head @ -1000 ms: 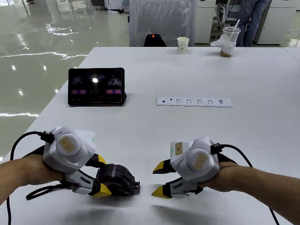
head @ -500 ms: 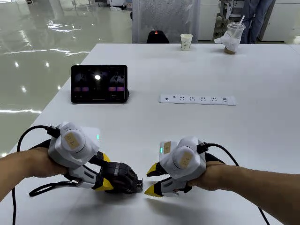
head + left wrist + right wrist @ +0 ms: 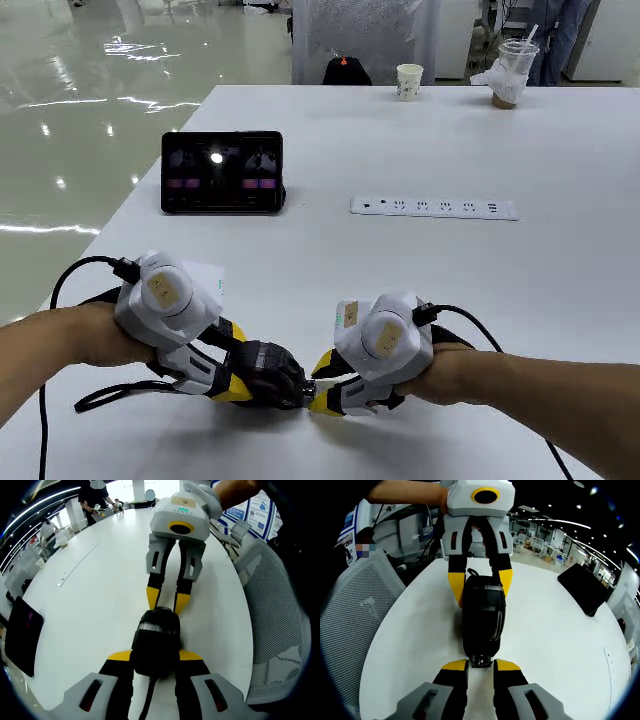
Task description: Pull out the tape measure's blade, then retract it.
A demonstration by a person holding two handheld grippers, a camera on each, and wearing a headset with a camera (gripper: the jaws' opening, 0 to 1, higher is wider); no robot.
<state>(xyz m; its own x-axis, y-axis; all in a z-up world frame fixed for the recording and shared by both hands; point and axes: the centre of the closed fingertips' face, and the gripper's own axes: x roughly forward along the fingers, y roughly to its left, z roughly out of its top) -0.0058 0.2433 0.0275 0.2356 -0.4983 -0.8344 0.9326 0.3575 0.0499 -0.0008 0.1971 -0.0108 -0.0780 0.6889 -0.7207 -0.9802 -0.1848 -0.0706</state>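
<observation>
two hand-held grippers meet nose to nose at the near edge of the white surface [image 3: 420,270]. the left hand-held gripper [image 3: 240,365] [image 3: 155,655] [image 3: 480,584] has its yellow-tipped jaws clamped across the body of the black tape measure [image 3: 268,372] [image 3: 156,640] [image 3: 482,612], which rests on the surface between the two tools. the right hand-held gripper [image 3: 320,383] [image 3: 167,600] [image 3: 480,666] faces it, jaws narrowly apart on either side of the blade's end tab [image 3: 480,660] at the case mouth; whether they press the tab i cannot tell. farther back stand a dark tablet [image 3: 222,172] and, right of it, a white power strip [image 3: 433,207].
</observation>
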